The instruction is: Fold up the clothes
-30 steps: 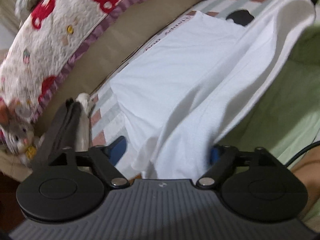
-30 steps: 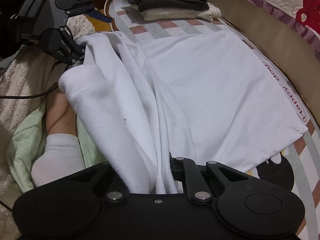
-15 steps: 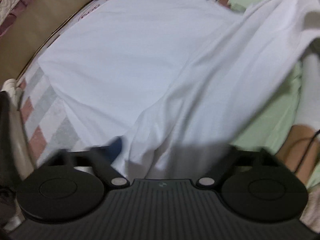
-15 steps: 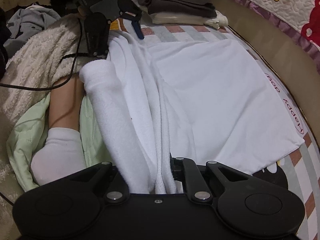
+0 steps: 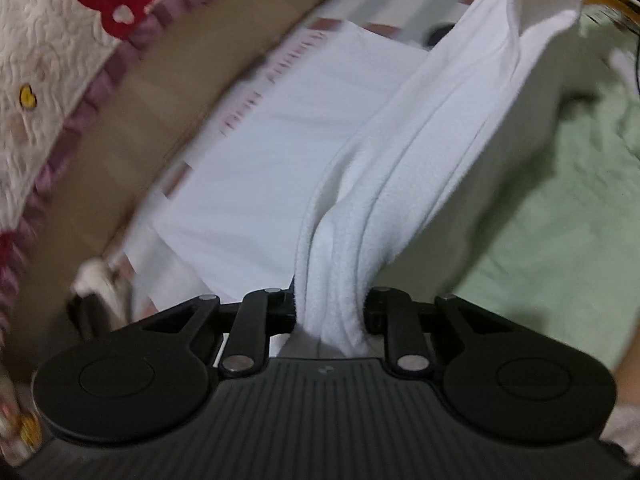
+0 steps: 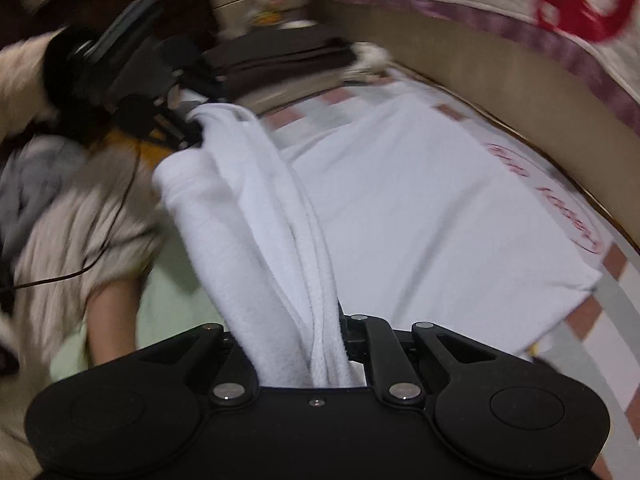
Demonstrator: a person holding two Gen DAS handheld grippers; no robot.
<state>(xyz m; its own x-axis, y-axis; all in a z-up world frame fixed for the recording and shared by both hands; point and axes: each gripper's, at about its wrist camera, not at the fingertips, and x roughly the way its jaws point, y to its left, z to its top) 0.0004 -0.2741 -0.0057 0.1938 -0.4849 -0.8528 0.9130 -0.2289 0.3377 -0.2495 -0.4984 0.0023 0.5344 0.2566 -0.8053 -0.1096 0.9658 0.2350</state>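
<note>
**Both grippers clamped on the bunched edge of the white garment**

Your left gripper [image 5: 330, 312] has just been closing, and its jaws now pinch a gathered bundle of the white garment [image 5: 280, 152]; the cloth fills the gap between them. Your right gripper [image 6: 316, 348] is clenched on the other end of the same bunched edge, with folds of fleecy cloth running out between its jaws.

In the right wrist view the raised edge stretches away from that gripper to the far left, where the left gripper [image 6: 188, 120] grips it. The rest of the garment lies flat to the right on the striped mat [image 6: 600, 312], its red printed lettering [image 6: 568, 216] near the mat's right border. In the left wrist view the lifted roll runs up to the far right, and the flat part lies to its left.

A stack of dark folded clothes [image 6: 280, 64] sits at the far end of the mat. A pale green cloth [image 5: 560, 200] lies right of the roll in the left wrist view. Both views are motion-blurred.
</note>
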